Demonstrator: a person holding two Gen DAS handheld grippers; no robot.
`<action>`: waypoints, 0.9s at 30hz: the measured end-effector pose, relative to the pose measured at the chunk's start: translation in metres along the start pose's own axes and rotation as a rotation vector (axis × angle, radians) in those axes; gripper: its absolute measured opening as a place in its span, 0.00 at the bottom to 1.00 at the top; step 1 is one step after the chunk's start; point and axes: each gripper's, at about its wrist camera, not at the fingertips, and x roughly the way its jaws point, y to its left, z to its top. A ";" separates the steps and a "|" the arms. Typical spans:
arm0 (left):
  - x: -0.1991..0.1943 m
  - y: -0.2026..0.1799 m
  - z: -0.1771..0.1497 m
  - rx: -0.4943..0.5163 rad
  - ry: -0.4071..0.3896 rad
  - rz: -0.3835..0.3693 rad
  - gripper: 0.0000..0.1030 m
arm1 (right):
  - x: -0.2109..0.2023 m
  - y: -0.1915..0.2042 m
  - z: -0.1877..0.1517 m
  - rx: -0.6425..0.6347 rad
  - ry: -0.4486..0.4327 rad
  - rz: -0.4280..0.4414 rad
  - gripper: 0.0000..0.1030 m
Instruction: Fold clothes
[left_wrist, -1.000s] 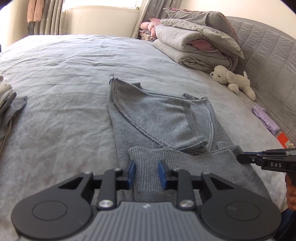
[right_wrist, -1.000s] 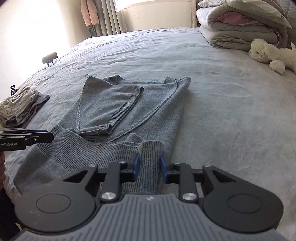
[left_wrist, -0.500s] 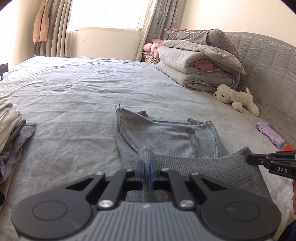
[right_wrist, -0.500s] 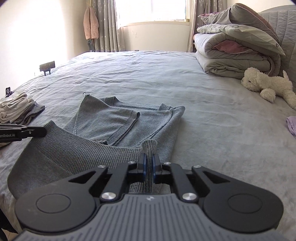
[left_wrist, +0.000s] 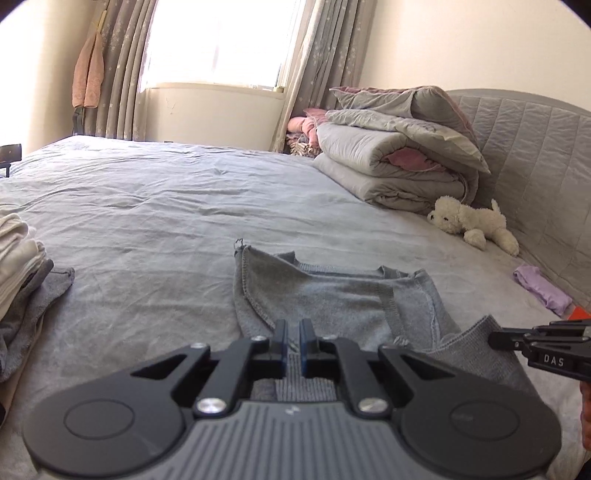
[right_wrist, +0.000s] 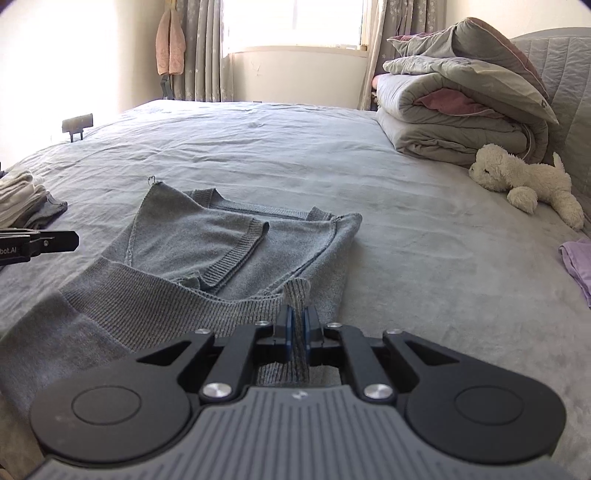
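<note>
Having just clamped the grey sweater's (right_wrist: 236, 240) ribbed hem, left gripper (left_wrist: 291, 343) and right gripper (right_wrist: 298, 332) are lifting it, starting the forward fold.

Two matching hand-held grippers are shown, each seen from its own camera. The left gripper (left_wrist: 292, 341) is built on a ribbed grey housing flanked by two round black discs. Black angled linkage arms, fastened with silver screws, run forward to two narrow black fingers (left_wrist: 279, 338) lined with blue pads. The right gripper (right_wrist: 298, 332) is made the same way. White lettering is printed on each gripper's black side: "DAS" on the right one, "bot.AI" on the left.
</note>
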 end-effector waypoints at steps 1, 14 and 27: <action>-0.001 0.001 0.002 -0.012 -0.011 -0.007 0.05 | -0.002 -0.001 0.002 0.005 -0.015 0.003 0.07; 0.016 0.009 -0.011 -0.056 0.088 0.042 0.19 | 0.012 -0.002 -0.009 0.023 0.066 -0.036 0.10; 0.027 0.003 -0.026 0.027 0.168 0.120 0.40 | 0.006 -0.007 -0.012 0.052 0.054 -0.029 0.19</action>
